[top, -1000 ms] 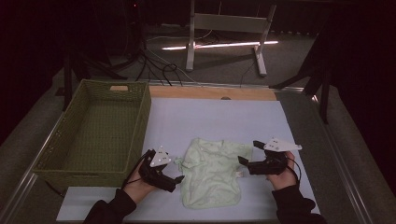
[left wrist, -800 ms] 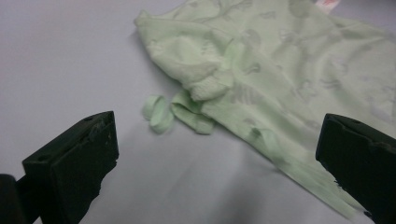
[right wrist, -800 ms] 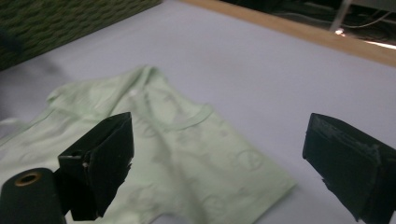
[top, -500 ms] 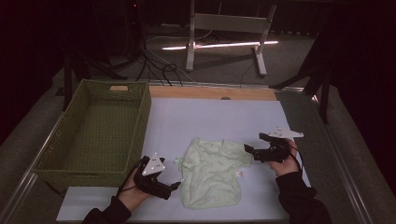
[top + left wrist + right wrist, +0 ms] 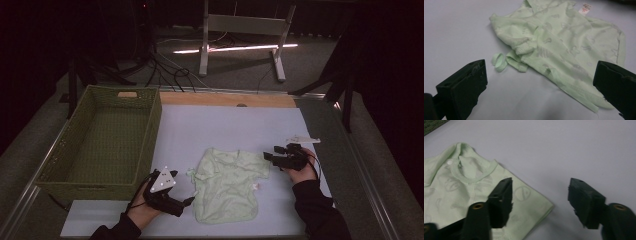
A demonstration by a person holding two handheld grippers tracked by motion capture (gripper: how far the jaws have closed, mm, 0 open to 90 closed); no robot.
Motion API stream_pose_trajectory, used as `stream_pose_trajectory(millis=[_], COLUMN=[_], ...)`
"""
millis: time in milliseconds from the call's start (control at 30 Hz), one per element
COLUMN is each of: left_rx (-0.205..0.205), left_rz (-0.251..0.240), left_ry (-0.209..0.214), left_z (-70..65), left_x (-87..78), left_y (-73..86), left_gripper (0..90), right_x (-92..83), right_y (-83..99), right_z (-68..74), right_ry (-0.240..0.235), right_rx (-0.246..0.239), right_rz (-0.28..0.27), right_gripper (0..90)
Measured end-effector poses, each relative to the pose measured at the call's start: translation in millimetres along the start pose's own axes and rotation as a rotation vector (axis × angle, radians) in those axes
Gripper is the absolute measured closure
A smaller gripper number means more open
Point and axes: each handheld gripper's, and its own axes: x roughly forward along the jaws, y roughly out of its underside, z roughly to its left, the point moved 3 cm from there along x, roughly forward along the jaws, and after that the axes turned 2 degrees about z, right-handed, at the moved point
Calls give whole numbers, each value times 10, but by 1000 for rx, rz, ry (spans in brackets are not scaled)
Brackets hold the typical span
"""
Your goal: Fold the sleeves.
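The right gripper point(image 5: 270, 157), its jaws just closing but not pressing, straddles the sleeve corner of the pale green baby shirt point(image 5: 227, 182), while the left gripper point(image 5: 187, 201) gapes beside its hem.

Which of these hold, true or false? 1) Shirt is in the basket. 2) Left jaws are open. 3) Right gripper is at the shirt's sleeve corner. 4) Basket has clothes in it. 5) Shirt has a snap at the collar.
1) False. The shirt lies flat on the table, right of the basket.
2) True. The left gripper has its jaws wide apart, with the shirt hem between them but untouched.
3) True. The right gripper straddles the sleeve corner; its jaws have just been closing, but the pads do not press on it yet.
4) False. The basket is empty.
5) True. A white snap sits beside the collar.
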Motion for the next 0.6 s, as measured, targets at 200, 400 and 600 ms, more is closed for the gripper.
stream_pose_trajectory(millis=[200, 400, 600], left_rx=[7, 2, -1], left_rz=[-7, -16, -20], left_ry=[12, 14, 18], left_z=[-20, -9, -9], left_x=[10, 1, 0], left_y=[3, 3, 4], left_gripper=[5, 4, 5], right_x=[97, 124, 125], right_y=[54, 74, 74], right_z=[-49, -77, -55], right_ry=[16, 34, 57], right_rx=[11, 8, -17], right_rz=[54, 82, 104], right_gripper=[465, 558, 719])
